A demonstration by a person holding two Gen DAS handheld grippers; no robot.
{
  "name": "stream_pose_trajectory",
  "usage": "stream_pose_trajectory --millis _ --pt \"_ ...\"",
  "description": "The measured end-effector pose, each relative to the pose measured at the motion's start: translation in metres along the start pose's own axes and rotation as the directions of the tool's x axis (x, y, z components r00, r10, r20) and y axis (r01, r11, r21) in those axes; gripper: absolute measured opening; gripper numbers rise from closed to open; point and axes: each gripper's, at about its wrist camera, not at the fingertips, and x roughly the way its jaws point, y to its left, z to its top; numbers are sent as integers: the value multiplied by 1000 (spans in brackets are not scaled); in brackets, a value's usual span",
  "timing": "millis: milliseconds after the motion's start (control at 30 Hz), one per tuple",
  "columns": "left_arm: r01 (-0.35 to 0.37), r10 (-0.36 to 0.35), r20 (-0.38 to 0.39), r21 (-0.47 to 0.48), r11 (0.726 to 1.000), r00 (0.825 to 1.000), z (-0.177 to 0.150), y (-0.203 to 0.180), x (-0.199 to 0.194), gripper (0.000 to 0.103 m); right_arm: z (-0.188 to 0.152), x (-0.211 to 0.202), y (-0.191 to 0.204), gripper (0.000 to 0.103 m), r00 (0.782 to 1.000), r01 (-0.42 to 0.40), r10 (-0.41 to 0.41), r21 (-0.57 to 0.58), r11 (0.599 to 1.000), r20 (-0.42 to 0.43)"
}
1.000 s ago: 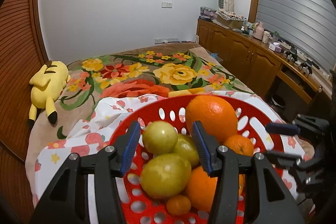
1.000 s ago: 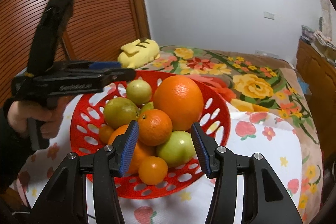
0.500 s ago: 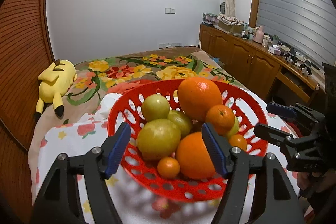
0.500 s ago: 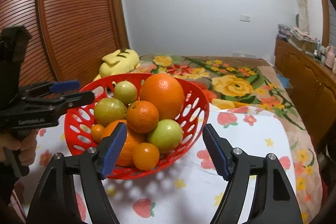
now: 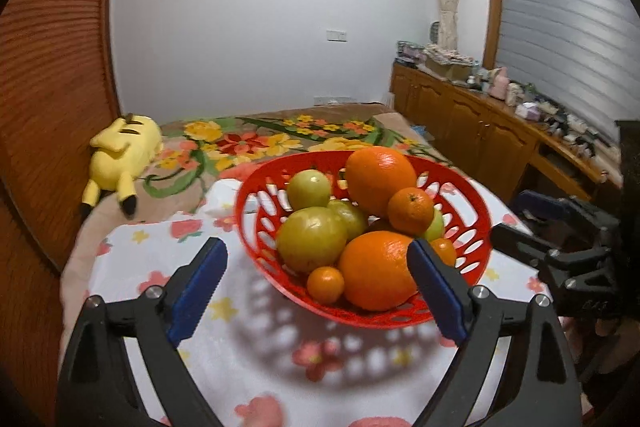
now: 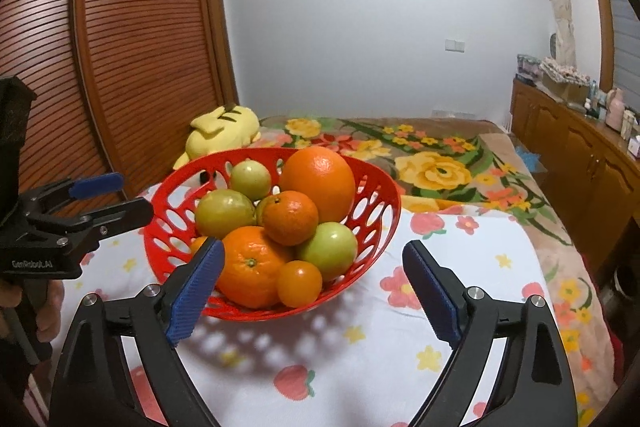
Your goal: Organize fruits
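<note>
left gripper (image 5: 316,291) fingers spread, just opened | right gripper (image 6: 312,291) likewise | green fruit (image 6: 327,245) clearest right view

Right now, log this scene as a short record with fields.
surface: white cloth with flower print over a floral bedspread
container: red perforated basket
contents: large orange, a second big orange, smaller oranges, green fruits, all piled together
left gripper: jaws just opening, nothing between them
right gripper: jaws just opening, nothing held
background: yellow plush toy
</note>
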Motion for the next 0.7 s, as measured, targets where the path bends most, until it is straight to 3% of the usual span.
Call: stream_pose_trajectory --millis 100,267,700 --pt "-52 52 32 18 998 998 -3 -5 -12 92 -2 -7 3 92 1000 5 -5 -6 1000 5" --pt "-17 16 73 10 1000 997 -6 -9 -35 93 -3 -20 9 92 1000 19 -19 -16 1000 24" --pt "-33 31 157 8 999 987 -7 -26 -93 93 1 -75 20 93 990 57 -55 -16 998 130"
